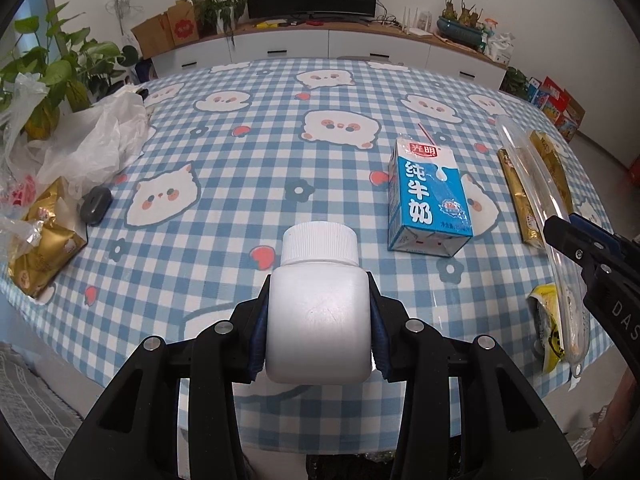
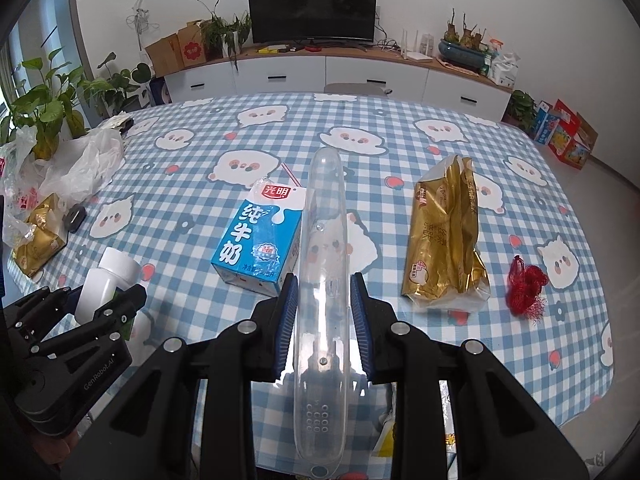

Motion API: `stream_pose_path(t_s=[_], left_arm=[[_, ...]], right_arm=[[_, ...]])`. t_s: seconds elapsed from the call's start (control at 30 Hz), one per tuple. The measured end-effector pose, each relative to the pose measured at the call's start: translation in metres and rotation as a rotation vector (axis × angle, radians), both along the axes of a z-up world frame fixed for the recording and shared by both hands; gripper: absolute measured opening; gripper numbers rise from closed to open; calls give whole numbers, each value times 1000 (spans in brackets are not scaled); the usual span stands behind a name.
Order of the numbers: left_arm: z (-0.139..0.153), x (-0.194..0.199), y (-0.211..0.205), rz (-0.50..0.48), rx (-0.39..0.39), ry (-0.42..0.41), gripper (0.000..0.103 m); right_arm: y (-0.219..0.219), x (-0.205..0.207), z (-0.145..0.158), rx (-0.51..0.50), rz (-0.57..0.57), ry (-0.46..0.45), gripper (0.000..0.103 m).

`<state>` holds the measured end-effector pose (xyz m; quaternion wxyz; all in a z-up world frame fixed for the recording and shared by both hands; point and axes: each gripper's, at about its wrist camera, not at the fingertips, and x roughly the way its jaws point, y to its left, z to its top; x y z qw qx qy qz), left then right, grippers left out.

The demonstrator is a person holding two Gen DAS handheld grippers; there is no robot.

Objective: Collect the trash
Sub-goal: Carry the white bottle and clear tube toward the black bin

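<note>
My left gripper [image 1: 319, 308] is shut on a white plastic bottle [image 1: 319, 312] with a ribbed cap, held above the table's near edge; it also shows in the right wrist view [image 2: 102, 286]. My right gripper [image 2: 323, 312] is shut on a long clear plastic case [image 2: 323, 280], also visible at the right of the left wrist view [image 1: 536, 184]. A blue milk carton [image 2: 260, 240] with a straw lies on the checkered tablecloth [image 2: 280, 136] between the grippers. A gold wrapper [image 2: 446, 240] and a red mesh net [image 2: 526, 284] lie to the right.
A crumpled white plastic bag [image 1: 92, 148], a gold snack bag [image 1: 40, 236] and a dark grey object [image 1: 96, 210] sit at the table's left. A yellow wrapper [image 1: 550, 324] lies near the right front edge. Potted plants [image 1: 52, 76] and a TV cabinet [image 2: 320, 72] stand behind.
</note>
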<state>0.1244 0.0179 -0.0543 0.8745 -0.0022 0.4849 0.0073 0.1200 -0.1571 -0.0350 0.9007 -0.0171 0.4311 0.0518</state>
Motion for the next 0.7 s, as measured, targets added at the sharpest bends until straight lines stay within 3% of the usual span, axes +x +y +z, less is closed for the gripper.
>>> stream_pose_path(t_s=[0.7], left_arm=[[-7,-93,16,18,-34,-40,41]], right_arm=[[-6,-73,-13,-1,3,21,26]])
